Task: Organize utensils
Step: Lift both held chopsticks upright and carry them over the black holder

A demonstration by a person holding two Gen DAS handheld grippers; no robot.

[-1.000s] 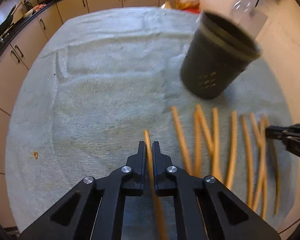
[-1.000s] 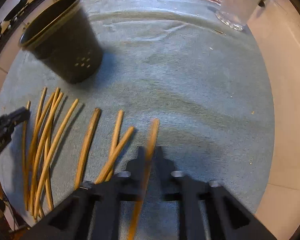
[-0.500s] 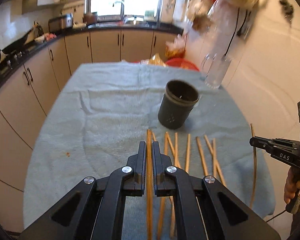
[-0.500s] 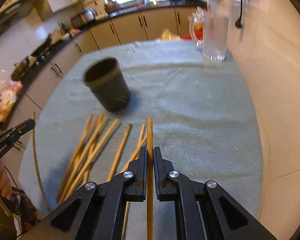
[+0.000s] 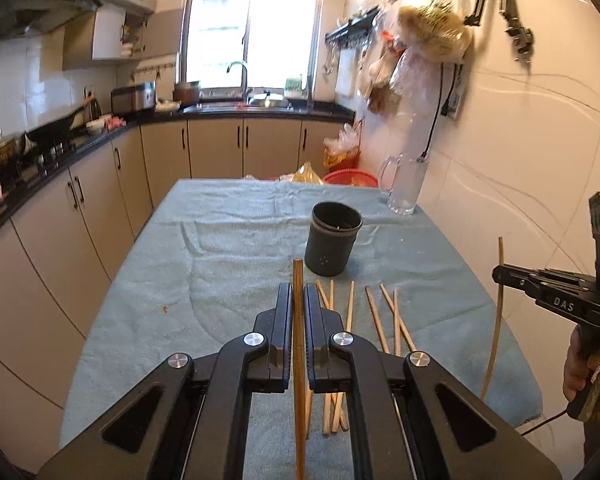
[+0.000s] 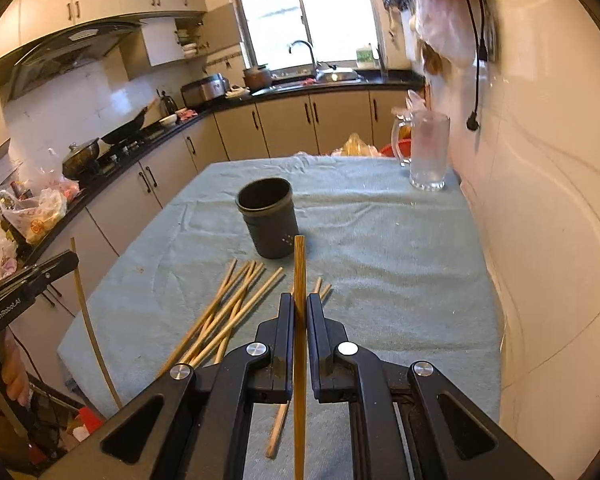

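Each claw, left gripper (image 5: 298, 300) and right gripper (image 6: 300, 308), clamps one chopstick (image 5: 299, 360) upright. Both aimed at the dark holder (image 5: 332, 240) together could collide, or a stick could strike the rim and tip it.

Left gripper (image 5: 298, 300) clamped on a chopstick (image 5: 299, 360), angled downward; right gripper (image 6: 300, 312) likewise pinching its own chopstick (image 6: 299, 360), tilted down.

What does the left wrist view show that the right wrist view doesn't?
Left wrist only: the left claw shut on a chopstick, seen close up. Right wrist only: the right claw shut on its own chopstick, and bags on the counter. Both: the dark holder, loose chopsticks on the towel, the glass mug.
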